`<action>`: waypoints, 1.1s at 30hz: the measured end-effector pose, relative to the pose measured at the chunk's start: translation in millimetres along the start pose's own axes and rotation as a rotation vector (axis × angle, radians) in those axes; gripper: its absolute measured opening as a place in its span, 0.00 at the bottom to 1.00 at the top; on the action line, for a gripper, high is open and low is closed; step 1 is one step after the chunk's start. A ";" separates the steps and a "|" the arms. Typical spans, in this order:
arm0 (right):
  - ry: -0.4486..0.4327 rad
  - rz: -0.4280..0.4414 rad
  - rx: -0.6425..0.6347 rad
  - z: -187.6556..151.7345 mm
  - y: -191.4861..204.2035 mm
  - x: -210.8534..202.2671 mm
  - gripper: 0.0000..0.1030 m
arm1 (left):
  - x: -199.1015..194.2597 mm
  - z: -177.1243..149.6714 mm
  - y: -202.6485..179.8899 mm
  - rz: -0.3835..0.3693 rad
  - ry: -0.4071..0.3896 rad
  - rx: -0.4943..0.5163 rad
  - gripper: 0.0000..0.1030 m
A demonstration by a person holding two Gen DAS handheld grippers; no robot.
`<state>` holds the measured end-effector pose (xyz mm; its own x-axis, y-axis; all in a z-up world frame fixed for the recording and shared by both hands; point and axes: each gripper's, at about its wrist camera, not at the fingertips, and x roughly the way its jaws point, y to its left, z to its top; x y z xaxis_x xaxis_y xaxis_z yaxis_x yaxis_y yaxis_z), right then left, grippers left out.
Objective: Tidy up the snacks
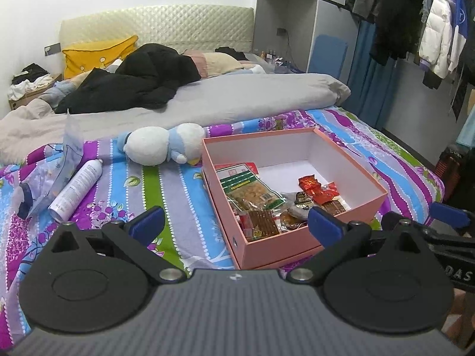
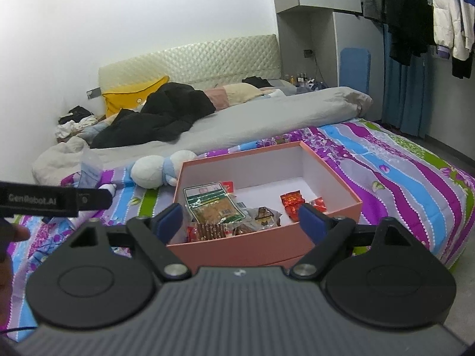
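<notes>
Both the left tool [image 1: 236, 222] and right tool [image 2: 240, 219] hang spread wide and empty before the open pink cardboard box [image 2: 267, 249] on the bed, where the light, crinkly, slippery plastic snack packets [image 2: 213, 206] lie, probably best pinched at a flat sealed edge.

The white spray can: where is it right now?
In the left wrist view the white spray can lies on the striped bedspread, left of the pink box and below-left of the plush toy.
</notes>
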<state>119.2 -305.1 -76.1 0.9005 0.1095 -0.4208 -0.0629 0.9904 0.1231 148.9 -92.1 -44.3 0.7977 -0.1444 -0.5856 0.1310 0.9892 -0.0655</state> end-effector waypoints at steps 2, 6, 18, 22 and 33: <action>-0.007 -0.004 0.009 0.2 -0.4 -0.4 1.00 | 0.7 -0.5 -0.9 -0.003 0.004 -0.005 1.00; -0.007 -0.006 0.009 0.5 0.4 -0.3 1.00 | -1.6 -0.2 -1.8 -0.015 0.003 -0.014 1.00; -0.025 0.003 0.016 2.0 -0.3 -6.0 1.00 | -9.5 -0.5 0.7 -0.009 -0.010 -0.009 1.00; -0.032 -0.005 0.023 2.7 -0.2 -7.3 1.00 | -10.2 -0.6 0.1 -0.013 -0.003 -0.010 1.00; -0.034 -0.001 0.023 4.5 1.7 -7.9 1.00 | -13.9 3.1 -0.2 -0.021 -0.011 -0.013 1.00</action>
<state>113.9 -304.7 -68.5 0.9145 0.1056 -0.3906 -0.0529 0.9883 0.1433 139.6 -90.4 -33.7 0.8010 -0.1657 -0.5752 0.1405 0.9861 -0.0884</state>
